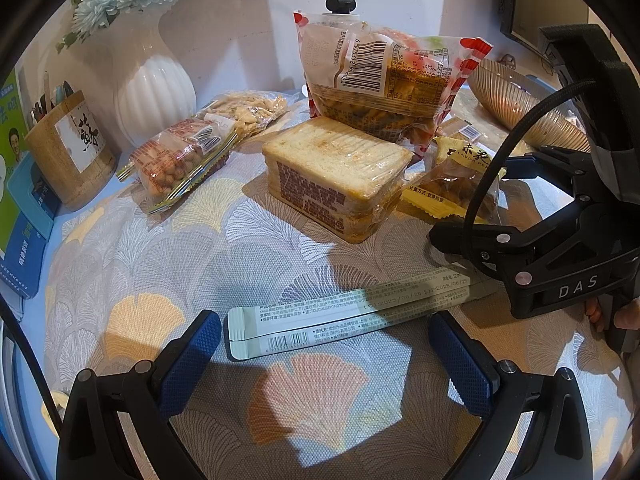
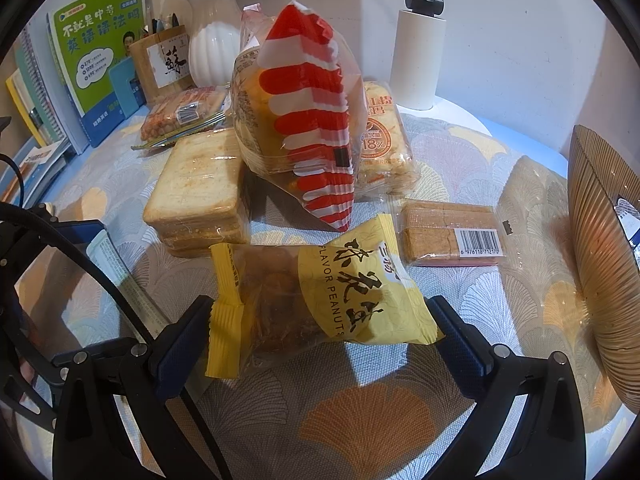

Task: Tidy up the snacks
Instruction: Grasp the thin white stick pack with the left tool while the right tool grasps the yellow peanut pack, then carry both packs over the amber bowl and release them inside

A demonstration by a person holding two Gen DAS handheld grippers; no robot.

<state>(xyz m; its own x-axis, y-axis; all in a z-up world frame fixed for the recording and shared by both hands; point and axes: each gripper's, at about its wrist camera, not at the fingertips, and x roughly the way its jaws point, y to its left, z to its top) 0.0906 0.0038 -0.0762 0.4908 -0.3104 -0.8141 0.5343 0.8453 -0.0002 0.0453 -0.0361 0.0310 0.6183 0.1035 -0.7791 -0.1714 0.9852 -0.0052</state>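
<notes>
Two long white stick packets [image 1: 340, 316] lie side by side on the leaf-patterned cloth between the open fingers of my left gripper [image 1: 324, 360]. My right gripper [image 2: 316, 348] is open around a yellow peanut snack bag [image 2: 316, 300], which also shows in the left wrist view [image 1: 456, 176]. Behind stand a wrapped sandwich [image 1: 336, 176] [image 2: 196, 196], a red-and-white striped bag [image 1: 384, 80] [image 2: 308, 128], a peanut pack [image 1: 180, 160] [image 2: 180, 114], a cracker pack [image 2: 386, 140] and a wafer pack [image 2: 452, 234].
A ribbed bowl [image 2: 604, 272] [image 1: 516, 104] stands at the right. A white vase [image 1: 156, 84], a wooden pen holder [image 1: 68, 152] and books [image 2: 92, 64] line the left and back. A white lamp post [image 2: 416, 56] stands at the rear.
</notes>
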